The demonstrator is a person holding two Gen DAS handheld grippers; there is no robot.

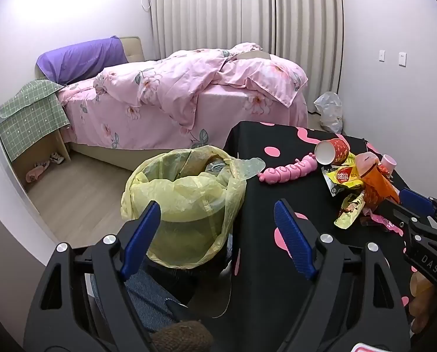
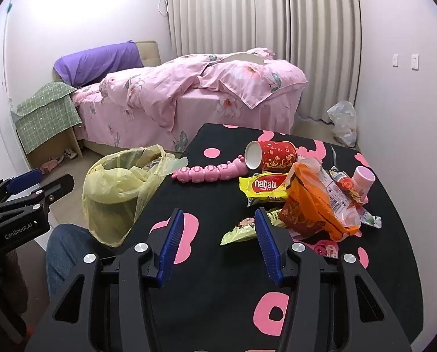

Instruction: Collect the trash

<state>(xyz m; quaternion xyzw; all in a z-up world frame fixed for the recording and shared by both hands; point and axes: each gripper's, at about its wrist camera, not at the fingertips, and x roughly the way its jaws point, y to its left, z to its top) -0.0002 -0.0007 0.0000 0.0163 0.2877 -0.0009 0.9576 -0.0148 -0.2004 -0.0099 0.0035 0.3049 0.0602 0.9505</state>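
Both claws hang over the near edge of the desk [image 2: 224, 316], tipped downward, and neither holds anything. The left claw [image 1: 218, 228] stands at its widest, its jaws framing the gap between the bin and the desk edge. The right claw [image 2: 218, 234] is also spread, a little narrower, with only bare black-and-pink cloth between its pads.

The trash sits in a loose heap ahead and to the right of the right claw. Nearest is a green wrapper [image 2: 238, 231], lying flat with its long axis running roughly across the claw's line of reach, its near end just beside the right pad. Beyond it lie the orange bag [image 2: 309, 214], the yellow wafer packet [image 2: 266, 187] and the tipped red paper cup [image 2: 271, 155], its mouth facing left. A pink caterpillar toy [image 2: 209, 171] stretches left from the cup; it looks like a toy, not rubbish.

The bin with the yellow liner [image 1: 186, 196] stands on the floor off the desk's left side, directly ahead of the left claw and to the left of the right one.

The right hand is clearly the nearer to the heap. To take the green wrapper it would likely need a short shift right and forward, with the jaws closing across the wrapper's narrow width.
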